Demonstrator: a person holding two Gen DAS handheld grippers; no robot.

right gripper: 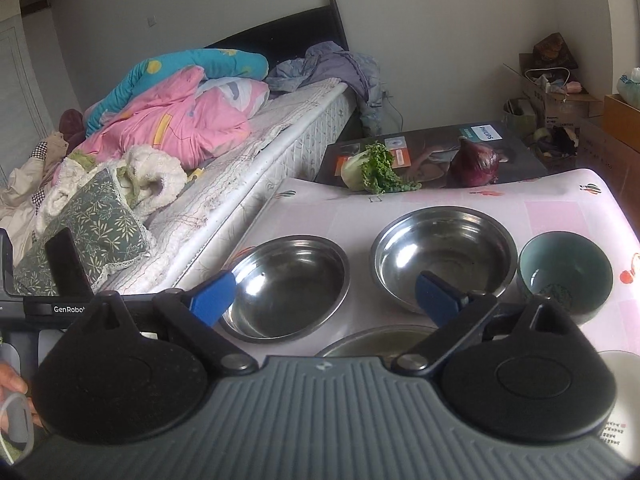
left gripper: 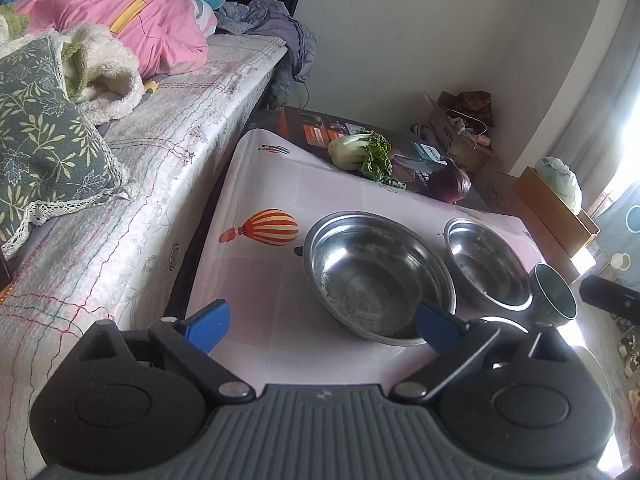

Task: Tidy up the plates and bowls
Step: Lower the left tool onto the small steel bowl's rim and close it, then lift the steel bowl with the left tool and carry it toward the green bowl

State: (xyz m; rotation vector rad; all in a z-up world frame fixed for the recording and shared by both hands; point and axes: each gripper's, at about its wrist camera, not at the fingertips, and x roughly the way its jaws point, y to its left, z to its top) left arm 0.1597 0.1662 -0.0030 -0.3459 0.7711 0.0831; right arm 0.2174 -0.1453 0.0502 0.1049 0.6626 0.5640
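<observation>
- Left gripper [left gripper: 322,326]: fingers wide apart, nothing between them; hovers over the near edge of the counter [left gripper: 256,280].
- Right gripper [right gripper: 324,298]: fingers also apart, empty.
- Task items on counter: wide steel bowl [right gripper: 286,286] at left, deeper steel bowl [right gripper: 444,254] just beside it, teal ceramic bowl [right gripper: 566,276] at right. A further dish rim [right gripper: 372,344] shows near the right gripper, mostly hidden.
- Handling, judged: steel bowls light, stiff, slick; take by the rim, one finger inside. Ceramic bowl heavier, chip-prone; set down gently.
- Surface: glossy pink cloth with balloon print, likely slippery.
- Room: bed [right gripper: 256,152] alongside the counter; cabbage [right gripper: 372,168] and red onion [right gripper: 478,162] at far edge.
</observation>
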